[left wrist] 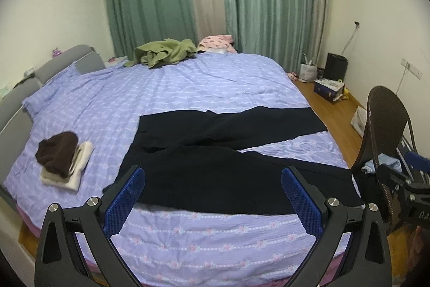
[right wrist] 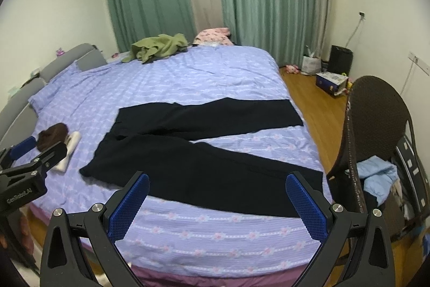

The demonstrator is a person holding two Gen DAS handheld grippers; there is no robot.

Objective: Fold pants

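Dark pants (left wrist: 215, 168) (right wrist: 204, 152) lie spread flat on the bed's purple sheet (left wrist: 172, 90) (right wrist: 188, 77), waist at the left, the two legs splayed toward the right edge. My left gripper (left wrist: 213, 195) hangs open above the near side of the bed, nothing between its blue pads. My right gripper (right wrist: 217, 202) is open too, held over the near leg's lower part, empty. The left gripper's body shows at the left edge of the right wrist view, and the right gripper's body at the right edge of the left wrist view.
A folded brown and white stack (left wrist: 64, 160) (right wrist: 57, 143) sits left of the pants. Green clothing (left wrist: 164, 51) and a pink pillow (left wrist: 216, 42) lie at the far side. A dark chair (right wrist: 376, 131) with light blue clothes stands right of the bed on the wooden floor (right wrist: 317, 98).
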